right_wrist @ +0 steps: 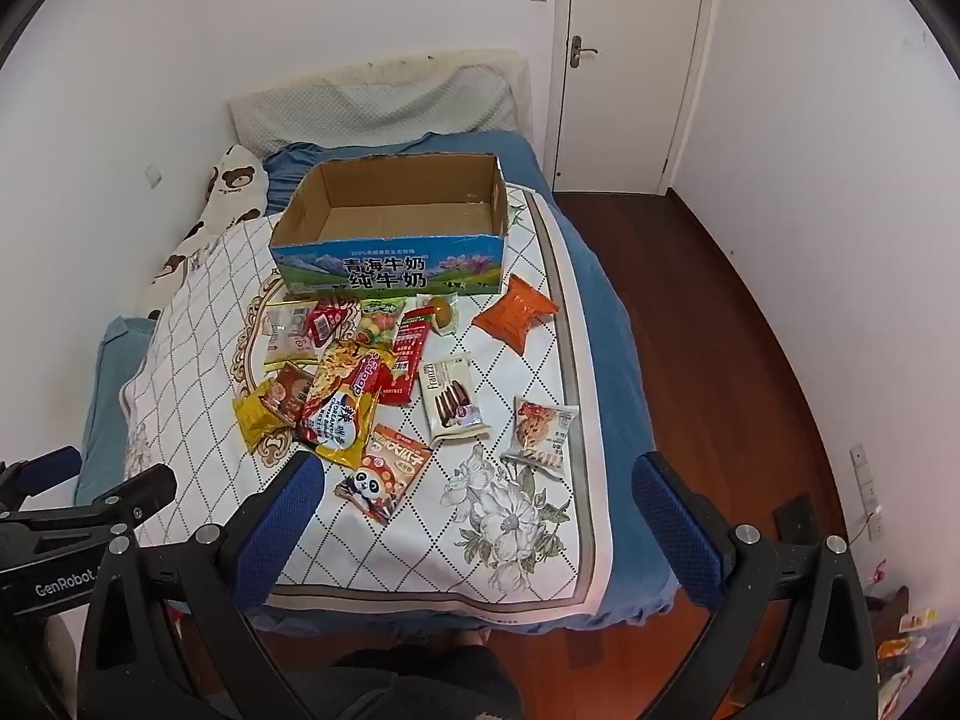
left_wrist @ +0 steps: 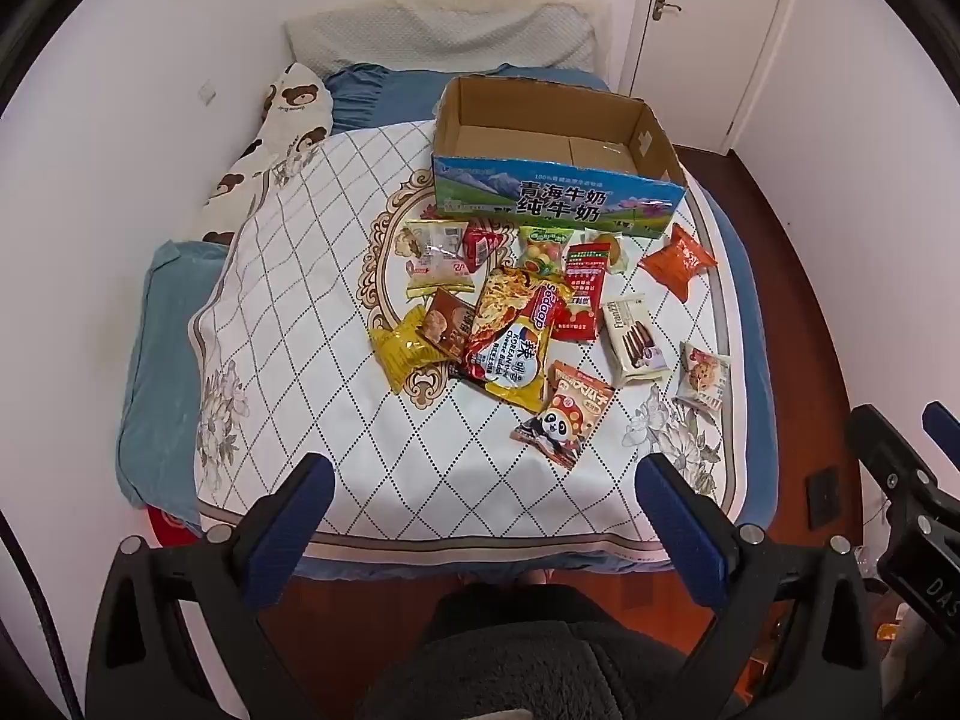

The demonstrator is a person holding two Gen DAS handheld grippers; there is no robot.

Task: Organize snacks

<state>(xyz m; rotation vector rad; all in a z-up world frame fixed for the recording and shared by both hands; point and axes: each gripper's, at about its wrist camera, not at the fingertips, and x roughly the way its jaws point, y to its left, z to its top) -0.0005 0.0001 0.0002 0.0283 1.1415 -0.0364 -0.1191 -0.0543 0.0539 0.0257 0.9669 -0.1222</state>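
Several snack packets lie spread on a quilted cover in front of an empty cardboard milk box. Among them are a yellow Sedaap noodle pack, a panda packet, a Franzzi biscuit pack, an orange bag and a cookie packet. My left gripper hovers open above the bed's near end, well short of the snacks. My right gripper is open too, with nothing between its blue pads.
The bed fills a narrow room, with a white wall on the left and wood floor on the right. A bear-print pillow and a grey pillow lie beyond the box. A closed door stands at the back right.
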